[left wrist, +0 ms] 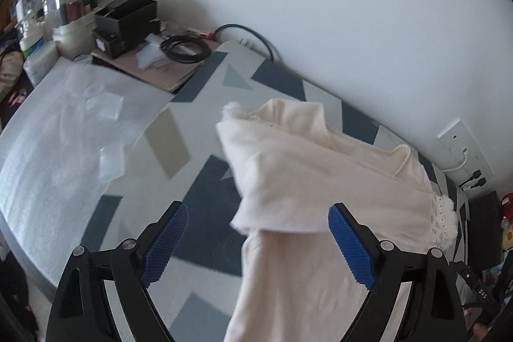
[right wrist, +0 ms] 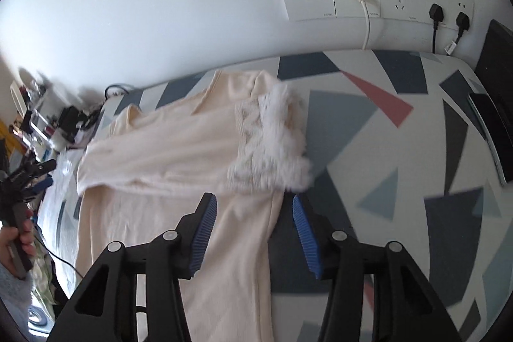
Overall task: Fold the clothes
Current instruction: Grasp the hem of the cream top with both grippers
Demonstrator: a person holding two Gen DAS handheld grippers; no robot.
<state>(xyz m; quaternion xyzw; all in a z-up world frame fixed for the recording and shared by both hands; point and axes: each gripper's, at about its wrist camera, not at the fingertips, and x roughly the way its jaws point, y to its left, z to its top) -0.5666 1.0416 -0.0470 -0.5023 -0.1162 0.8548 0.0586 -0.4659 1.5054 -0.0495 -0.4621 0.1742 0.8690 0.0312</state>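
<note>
**Cream garment on patterned counter, both claws spread**

The cream garment (left wrist: 304, 181) lies on the geometric-patterned counter (left wrist: 205, 181) by the wall, one sleeve folded across its body. Only the right wrist view shows its fluffy white cuff (right wrist: 275, 140) clearly. The left claw (left wrist: 258, 246) is spread wide, the right claw (right wrist: 255, 233) half spread; neither pinches anything. The left wrist view alone shows a black box (left wrist: 128, 21) and a coiled cable (left wrist: 186, 48).

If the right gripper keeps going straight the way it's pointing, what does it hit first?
Most likely the cream garment: the right gripper has open jaws straddling its long panel, just short of the fluffy cuff. Depth is hard to judge.
</note>
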